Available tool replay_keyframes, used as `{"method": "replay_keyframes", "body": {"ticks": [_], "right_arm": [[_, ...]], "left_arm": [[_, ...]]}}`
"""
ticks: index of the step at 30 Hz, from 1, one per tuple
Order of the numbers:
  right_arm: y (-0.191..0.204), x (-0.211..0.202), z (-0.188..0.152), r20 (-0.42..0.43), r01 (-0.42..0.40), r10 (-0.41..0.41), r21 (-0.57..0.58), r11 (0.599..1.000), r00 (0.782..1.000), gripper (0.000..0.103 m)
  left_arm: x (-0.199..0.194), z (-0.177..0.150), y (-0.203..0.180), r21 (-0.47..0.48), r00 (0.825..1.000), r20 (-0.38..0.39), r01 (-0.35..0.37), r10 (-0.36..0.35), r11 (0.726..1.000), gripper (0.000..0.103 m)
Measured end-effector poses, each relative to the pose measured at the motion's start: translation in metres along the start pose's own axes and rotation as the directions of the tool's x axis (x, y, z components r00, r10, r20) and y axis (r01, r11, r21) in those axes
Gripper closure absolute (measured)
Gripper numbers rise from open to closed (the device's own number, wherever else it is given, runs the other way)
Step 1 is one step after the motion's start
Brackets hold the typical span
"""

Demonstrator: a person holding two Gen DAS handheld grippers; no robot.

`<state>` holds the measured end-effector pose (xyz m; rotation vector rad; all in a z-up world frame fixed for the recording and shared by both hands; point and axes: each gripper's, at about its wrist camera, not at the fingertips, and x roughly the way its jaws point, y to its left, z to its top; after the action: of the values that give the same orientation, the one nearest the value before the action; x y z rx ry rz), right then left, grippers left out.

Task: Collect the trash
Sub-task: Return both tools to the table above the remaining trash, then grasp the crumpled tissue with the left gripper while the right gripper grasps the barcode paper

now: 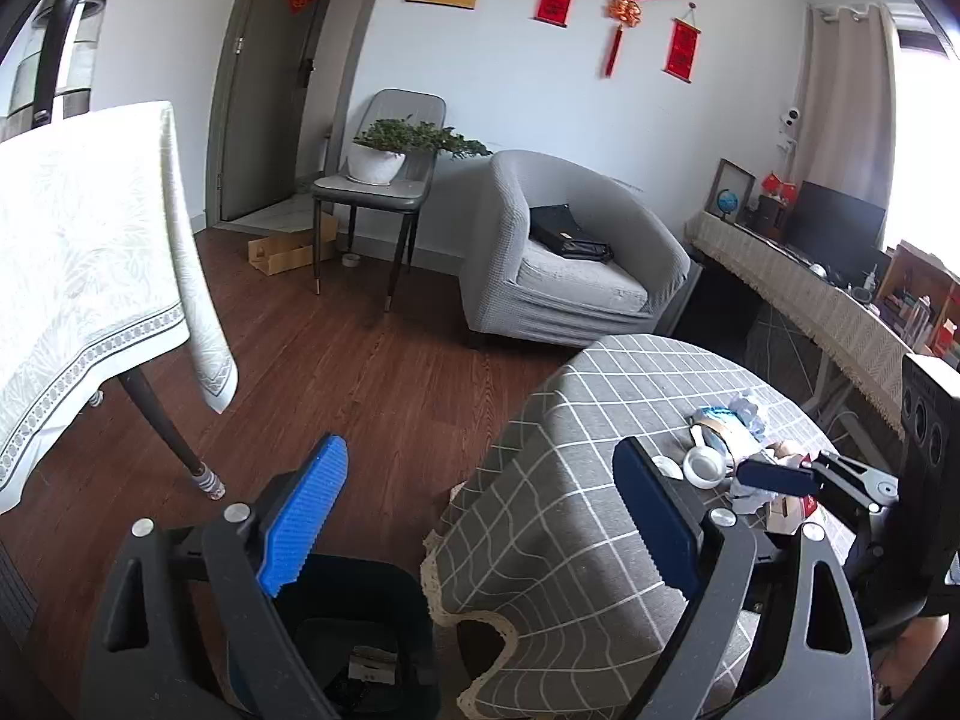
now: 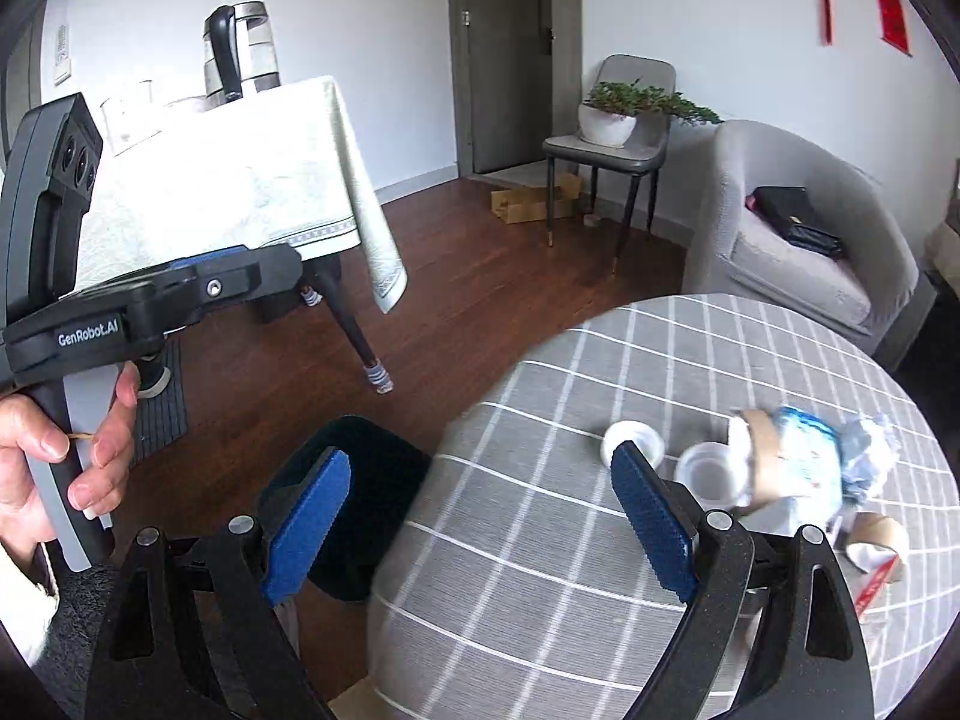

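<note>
While both grippers hang spread and empty, left gripper (image 1: 480, 516) bottom centre over black bin (image 1: 360, 630), right gripper (image 2: 486, 516) at bench (image 2: 540, 540) edge; trash pile (image 2: 780, 468) lower right on bench. Step: reaching. Next: right closes on scrap, carries to bin.

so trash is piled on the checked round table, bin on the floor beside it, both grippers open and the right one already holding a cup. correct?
Not quite. The right gripper holds nothing: the right wrist view shows its jaws wide apart, nothing between them, with the cups lying on the table beyond. The rest stands: trash on the checked round table, bin on the floor beside it, left gripper open too.
</note>
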<state>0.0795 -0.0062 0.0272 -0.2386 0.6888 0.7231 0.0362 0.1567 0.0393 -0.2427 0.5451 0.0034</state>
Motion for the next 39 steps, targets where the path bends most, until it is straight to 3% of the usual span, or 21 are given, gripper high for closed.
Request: {"method": "replay_keyframes", "body": {"ticks": [7, 13, 23, 30, 34, 39], "right_arm": [[-0.065, -0.034, -0.021, 0.043, 0.107, -0.111, 0.080, 0.991, 0.993, 0.012], [-0.094, -0.050, -0.045, 0.031, 0.149, -0.152, 0.083, 0.985, 0.988, 0.011], [-0.126, -0.064, -0.067, 0.002, 0.083, -0.084, 0.101, 0.991, 0.996, 0.008], [-0.139, -0.062, -0.074, -0.028, 0.023, -0.022, 0.030, 0.999, 0.999, 0.006], [-0.141, -0.056, -0.076, -0.048, -0.001, 0.001, -0.002, 1.000, 0.999, 0.006], [-0.141, -0.045, -0.072, -0.063, -0.027, 0.027, -0.009, 1.000, 0.998, 0.006]], "left_arm": [[0.027, -0.009, -0.060, 0.034, 0.994, -0.042, 0.105, -0.103, 0.994, 0.011], [0.047, -0.021, -0.110, 0.105, 0.982, -0.088, 0.173, -0.164, 0.979, 0.011], [0.082, -0.030, -0.162, 0.098, 0.955, -0.155, 0.271, -0.254, 0.958, 0.012], [0.107, -0.036, -0.185, 0.084, 0.941, -0.208, 0.290, -0.268, 0.953, 0.016], [0.121, -0.040, -0.192, 0.089, 0.939, -0.241, 0.274, -0.246, 0.958, 0.023], [0.132, -0.040, -0.186, 0.013, 0.917, -0.279, 0.299, -0.284, 0.954, 0.040]]}}
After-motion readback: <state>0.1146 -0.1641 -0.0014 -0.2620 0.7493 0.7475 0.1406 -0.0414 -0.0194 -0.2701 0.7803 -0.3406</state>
